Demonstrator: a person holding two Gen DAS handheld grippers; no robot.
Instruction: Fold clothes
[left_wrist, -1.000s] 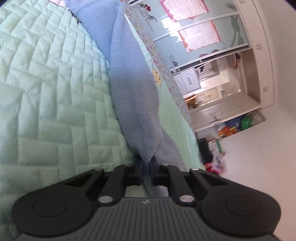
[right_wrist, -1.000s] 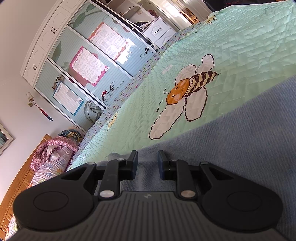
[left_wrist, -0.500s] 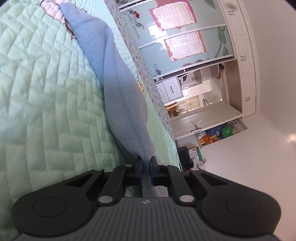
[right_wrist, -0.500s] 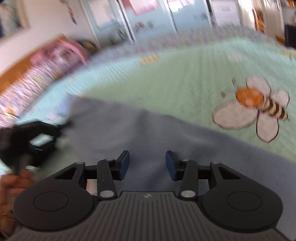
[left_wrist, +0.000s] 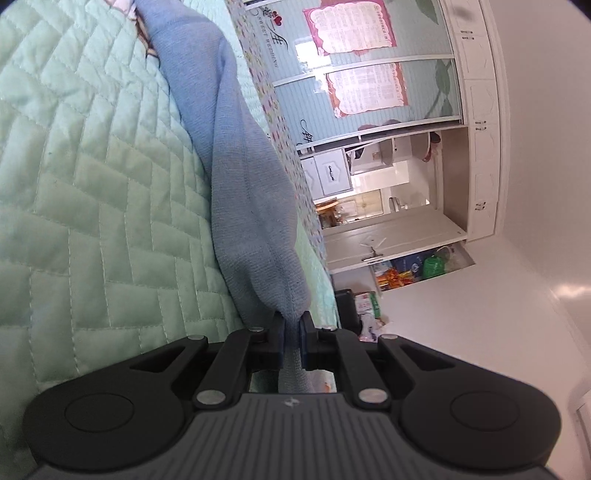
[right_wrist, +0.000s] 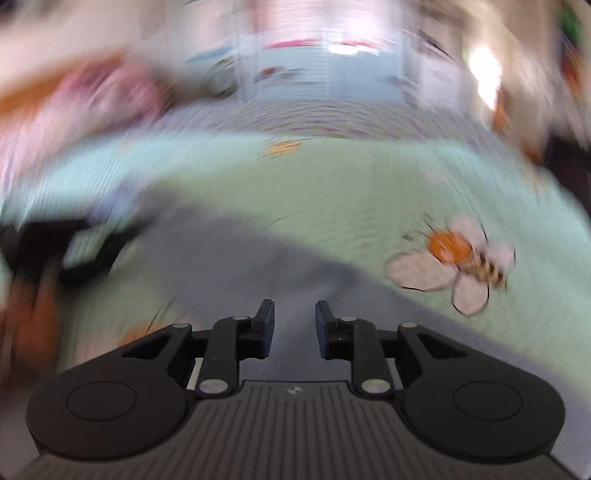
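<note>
While the left gripper (left_wrist: 291, 334) jaws clamp a bunched end of the blue garment (left_wrist: 236, 155), lifted off the quilt (left_wrist: 92, 192), the right gripper (right_wrist: 294, 321) jaws gape empty above it; we judge folding unfinished.

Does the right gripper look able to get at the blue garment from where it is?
Probably yes: the right gripper is open with the blue garment directly ahead, nothing between, though blur hides detail.
</note>
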